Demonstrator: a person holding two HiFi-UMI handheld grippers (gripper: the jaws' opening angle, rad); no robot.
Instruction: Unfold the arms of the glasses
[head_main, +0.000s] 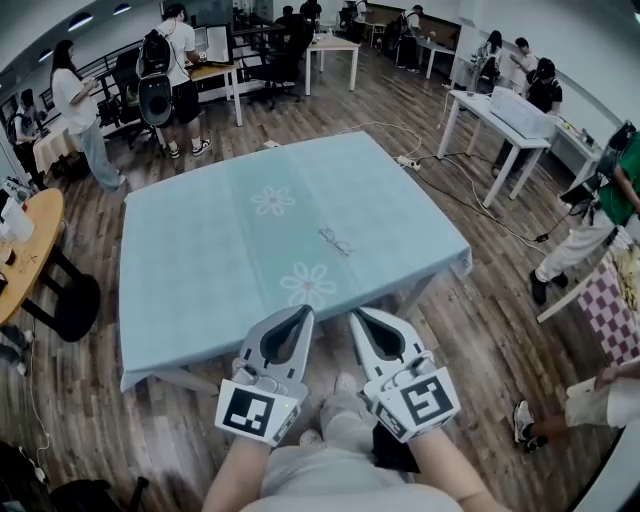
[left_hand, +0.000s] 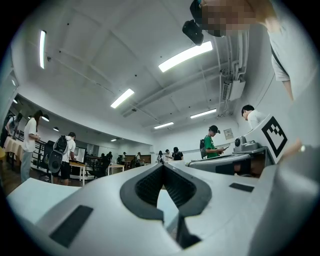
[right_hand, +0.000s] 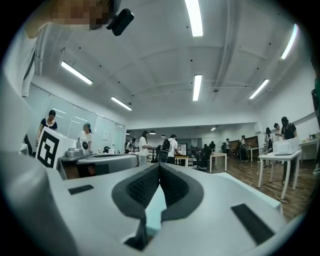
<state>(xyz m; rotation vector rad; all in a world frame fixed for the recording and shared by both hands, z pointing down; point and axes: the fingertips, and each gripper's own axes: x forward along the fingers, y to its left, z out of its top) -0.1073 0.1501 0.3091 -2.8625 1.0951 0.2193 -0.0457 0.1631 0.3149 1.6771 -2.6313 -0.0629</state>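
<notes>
Glasses (head_main: 336, 240) lie near the middle of the blue-clothed table (head_main: 190, 270), well ahead of both my grippers; they are too small to tell how the arms sit. My left gripper (head_main: 303, 311) is pinched fully together on nothing, held short of the near edge. My right gripper (head_main: 358, 315) is just beside it, likewise closed and empty. The thin frame looks light, springy and easily bent, so I'd steady the front by its rim and nudge each arm out near the hinge.
</notes>
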